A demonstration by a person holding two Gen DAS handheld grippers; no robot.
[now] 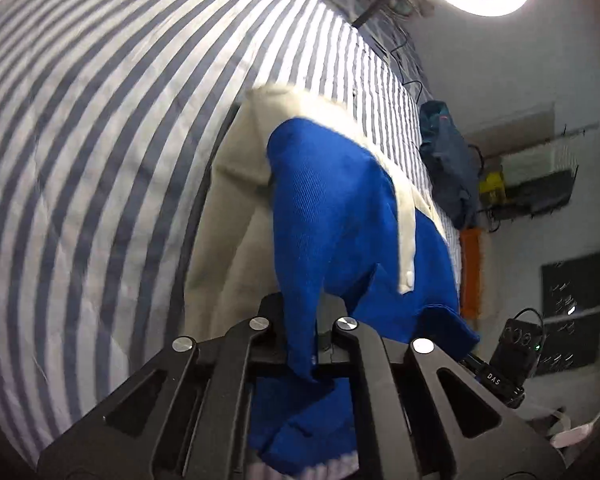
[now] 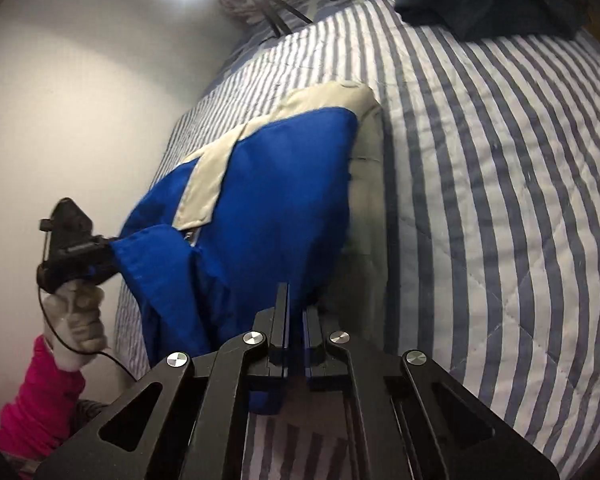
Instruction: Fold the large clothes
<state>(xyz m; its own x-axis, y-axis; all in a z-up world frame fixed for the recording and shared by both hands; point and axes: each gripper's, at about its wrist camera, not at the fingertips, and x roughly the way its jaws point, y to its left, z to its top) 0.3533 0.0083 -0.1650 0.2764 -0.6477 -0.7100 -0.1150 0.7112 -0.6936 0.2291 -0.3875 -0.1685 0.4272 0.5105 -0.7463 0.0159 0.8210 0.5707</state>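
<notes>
- Left wrist view: left gripper [image 1: 306, 344] fingers clenched on a thin blue fold of the jacket [image 1: 332, 216].
- Right gripper [image 2: 296, 336] likewise pinching the blue hem.
- Jacket lifted over the striped bed [image 2: 500, 200], far end resting on it.
- Risk: shallow pinches slipping, fold landing crooked.

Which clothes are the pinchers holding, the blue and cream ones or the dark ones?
The blue and cream garment. Both the left gripper and right gripper pinch its blue edge, while the dark clothes lie untouched at the bed's far end.
</notes>
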